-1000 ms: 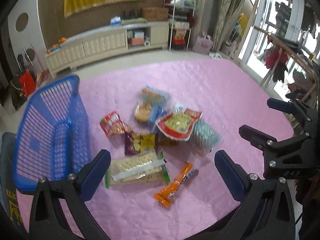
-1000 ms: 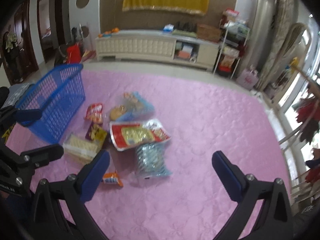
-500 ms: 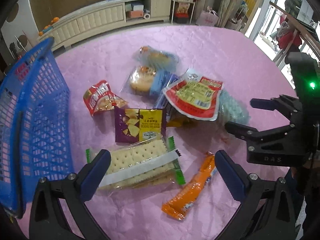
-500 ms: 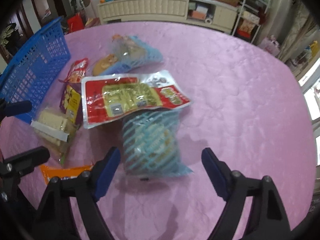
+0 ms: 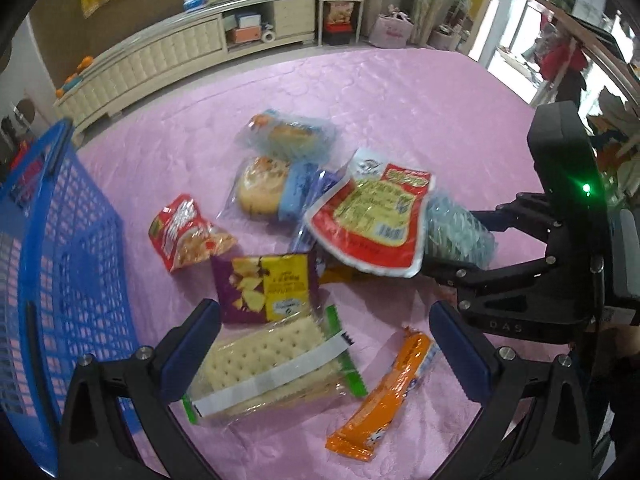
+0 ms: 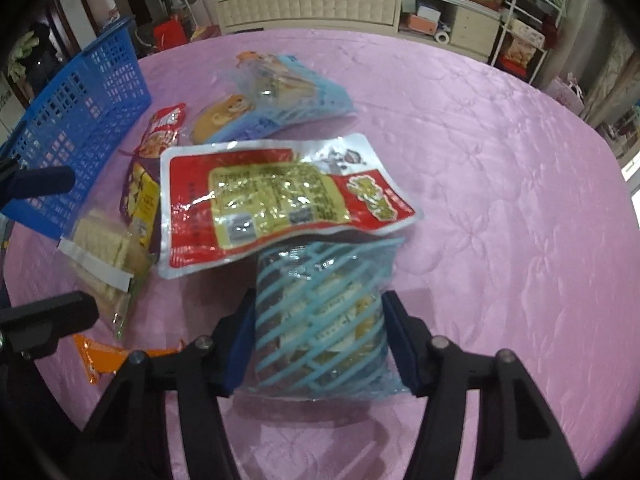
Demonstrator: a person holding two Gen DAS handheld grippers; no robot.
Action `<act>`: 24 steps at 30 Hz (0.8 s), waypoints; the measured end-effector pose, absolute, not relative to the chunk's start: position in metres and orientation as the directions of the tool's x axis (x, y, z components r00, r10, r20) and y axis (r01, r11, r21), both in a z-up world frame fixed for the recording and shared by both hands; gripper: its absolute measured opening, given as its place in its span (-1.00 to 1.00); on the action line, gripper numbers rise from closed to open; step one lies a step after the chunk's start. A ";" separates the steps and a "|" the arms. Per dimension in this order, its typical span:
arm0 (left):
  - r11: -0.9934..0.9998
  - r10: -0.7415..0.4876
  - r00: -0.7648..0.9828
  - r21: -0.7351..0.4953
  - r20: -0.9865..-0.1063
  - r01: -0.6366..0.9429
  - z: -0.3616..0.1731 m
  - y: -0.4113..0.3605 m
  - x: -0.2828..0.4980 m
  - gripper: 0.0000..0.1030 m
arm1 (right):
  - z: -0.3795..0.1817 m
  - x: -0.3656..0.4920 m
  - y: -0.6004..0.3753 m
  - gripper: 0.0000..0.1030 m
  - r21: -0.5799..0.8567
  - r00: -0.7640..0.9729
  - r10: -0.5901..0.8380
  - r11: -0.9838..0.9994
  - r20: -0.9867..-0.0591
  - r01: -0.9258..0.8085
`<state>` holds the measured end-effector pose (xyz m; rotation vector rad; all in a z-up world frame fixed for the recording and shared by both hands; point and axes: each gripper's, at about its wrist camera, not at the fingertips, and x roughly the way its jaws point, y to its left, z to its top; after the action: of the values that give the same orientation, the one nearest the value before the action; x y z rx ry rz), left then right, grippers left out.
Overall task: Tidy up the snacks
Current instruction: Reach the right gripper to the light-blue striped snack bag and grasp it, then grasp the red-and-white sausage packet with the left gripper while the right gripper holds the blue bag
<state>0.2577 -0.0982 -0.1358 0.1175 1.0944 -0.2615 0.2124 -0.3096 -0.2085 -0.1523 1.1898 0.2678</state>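
The right gripper [image 6: 318,334] has just been closing and its two blue pads are now pressing on the sides of the one blue-striped clear packet [image 6: 324,316], which is lying on the pink tablecloth [image 6: 500,184] near the table's middle. One red-and-yellow pouch [image 6: 276,196] is overlapping that packet's far end. The left gripper [image 5: 324,352] is hanging with its jaws wide apart and nothing gripped, above one cracker pack [image 5: 268,368] near the table's near edge. Beside the crackers one orange stick snack [image 5: 384,392] is lying. Further in, one purple-and-yellow chip bag [image 5: 268,284], one small red bag [image 5: 184,232] and two clear bread bags [image 5: 276,188] are sitting close together. One blue basket [image 5: 52,264] is standing at the table's left edge.
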 end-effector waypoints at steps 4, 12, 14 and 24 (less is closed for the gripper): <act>0.951 -0.158 0.429 -0.020 -0.889 0.309 -0.131 -0.110 0.270 1.00 | -0.209 0.210 -0.331 0.22 0.046 0.344 0.134 0.966 -0.929 -0.253; 0.898 -0.161 0.376 0.022 -0.912 0.439 -0.139 -0.145 0.310 1.00 | -0.204 0.194 -0.385 0.22 0.110 0.332 0.140 0.988 -0.933 -0.108; 0.883 -0.145 0.354 0.041 -0.924 0.468 -0.148 -0.154 0.320 1.00 | -0.202 0.193 -0.394 0.22 0.122 0.339 0.146 0.988 -0.930 -0.090; 0.804 -0.102 0.245 0.066 -0.964 0.591 -0.184 -0.191 0.358 1.00 | -0.202 0.193 -0.417 0.22 0.181 0.351 0.189 0.982 -0.917 -0.055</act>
<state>0.3584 -0.1913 -0.1835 0.4669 1.2422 -0.4964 0.1928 -0.4172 -0.2015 0.1260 1.2026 0.1582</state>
